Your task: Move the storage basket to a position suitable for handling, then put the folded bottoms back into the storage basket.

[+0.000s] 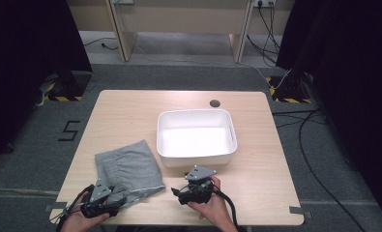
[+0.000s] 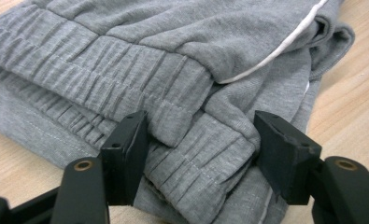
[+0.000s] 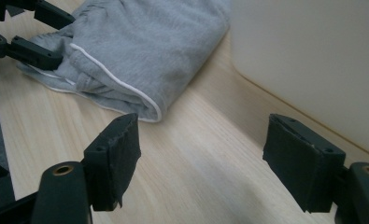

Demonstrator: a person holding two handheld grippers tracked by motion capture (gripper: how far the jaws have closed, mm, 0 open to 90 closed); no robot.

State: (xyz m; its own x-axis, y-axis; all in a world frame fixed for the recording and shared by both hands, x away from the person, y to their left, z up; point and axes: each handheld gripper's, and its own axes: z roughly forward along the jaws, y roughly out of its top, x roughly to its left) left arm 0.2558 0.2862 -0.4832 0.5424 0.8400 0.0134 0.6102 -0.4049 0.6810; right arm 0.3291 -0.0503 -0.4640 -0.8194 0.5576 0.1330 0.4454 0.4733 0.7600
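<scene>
A: What does the high view add?

B: The whole table; a white tub at its middle, folded grey shorts at the near left; a black "5" marked on the floor.

A: And the gripper views?

B: The left gripper has its jaws astride the ribbed waistband, cloth bunched between; whether the pads pinch it, I cannot tell; the right gripper is low over bare wood, jaws wide apart, nothing between, angled towards the shorts.

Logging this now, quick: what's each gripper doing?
Left gripper: jaws around the grey shorts, grip cannot be told.
Right gripper: open, holding nothing.
</scene>
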